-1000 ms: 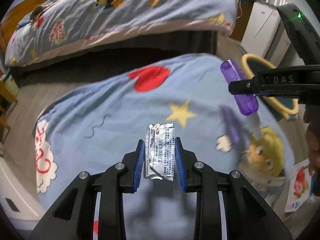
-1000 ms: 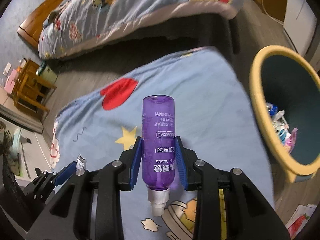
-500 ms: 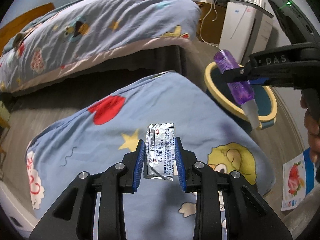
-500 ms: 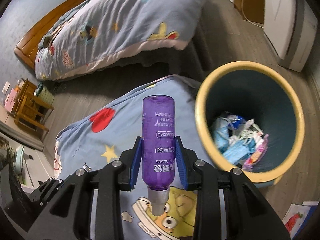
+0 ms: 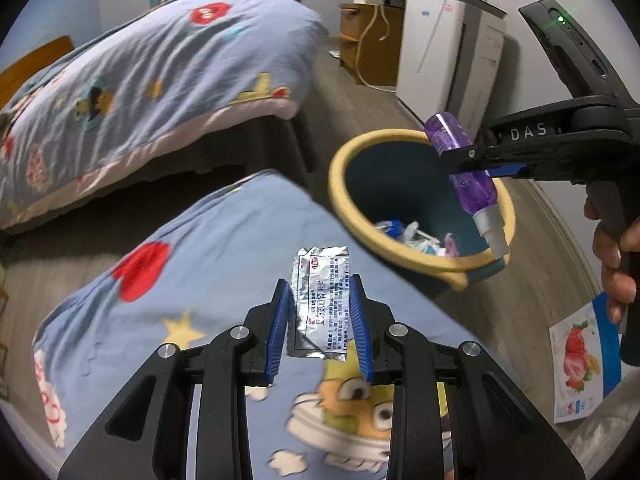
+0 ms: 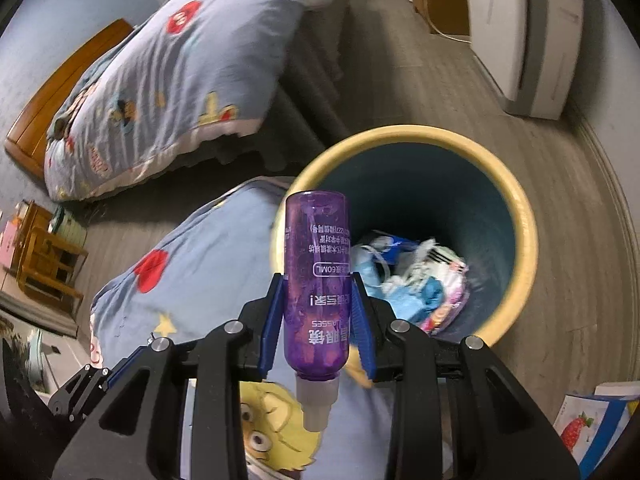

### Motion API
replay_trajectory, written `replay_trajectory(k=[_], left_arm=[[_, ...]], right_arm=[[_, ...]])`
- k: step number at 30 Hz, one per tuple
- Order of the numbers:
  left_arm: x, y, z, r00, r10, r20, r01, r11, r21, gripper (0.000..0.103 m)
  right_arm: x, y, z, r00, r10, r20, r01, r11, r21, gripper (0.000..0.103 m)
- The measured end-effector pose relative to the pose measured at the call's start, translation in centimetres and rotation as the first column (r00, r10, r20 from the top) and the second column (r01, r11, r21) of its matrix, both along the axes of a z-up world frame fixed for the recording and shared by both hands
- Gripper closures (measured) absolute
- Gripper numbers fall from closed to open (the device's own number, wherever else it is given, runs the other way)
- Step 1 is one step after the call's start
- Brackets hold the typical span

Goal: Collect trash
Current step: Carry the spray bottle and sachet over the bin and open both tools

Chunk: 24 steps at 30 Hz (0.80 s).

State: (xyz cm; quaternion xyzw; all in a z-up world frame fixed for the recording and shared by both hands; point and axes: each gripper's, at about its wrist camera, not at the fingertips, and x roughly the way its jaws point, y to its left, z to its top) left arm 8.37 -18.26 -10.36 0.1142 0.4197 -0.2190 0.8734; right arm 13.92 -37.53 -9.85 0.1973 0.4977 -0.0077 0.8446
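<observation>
Because your right tongs pinch the purple spray bottle over the near rim of the trash bin, at 9 o'clock of its opening, an early release may bounce it out. Your left tongs pinch the foil sachet above the quilt, short of the bin at 1 o'clock.

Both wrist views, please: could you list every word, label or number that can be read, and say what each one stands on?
"DAS": on the right gripper, seen from the left wrist.
"60ML": upside down on the purple bottle.
"SSES": upside down lower on that bottle, the end of a partly hidden word; its Chinese lines are too distorted to quote.
Foil sachet in the left gripper: Chinese print, too small to read.
Strawberry leaflet: unreadable.
</observation>
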Motion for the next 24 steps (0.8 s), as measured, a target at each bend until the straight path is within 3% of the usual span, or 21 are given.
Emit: replay_trajectory(k=[11, 24], left_arm=[[1.2, -6.5, -2.7, 0.996, -0.076, -0.046, 0.076, 0.997, 0.017, 0.072], [3.2, -11.5, -5.3, 0.991, -0.119, -0.063, 0.123, 0.990, 0.066, 0.071]], right_arm=[[-0.7, -7.4, -2.8, 0.991, -0.121, -0.052, 0.123, 0.992, 0.042, 0.071], [0.3, -8.5, -6.7, 0.982, -0.111, -0.155, 0.119, 0.992, 0.044, 0.071]])
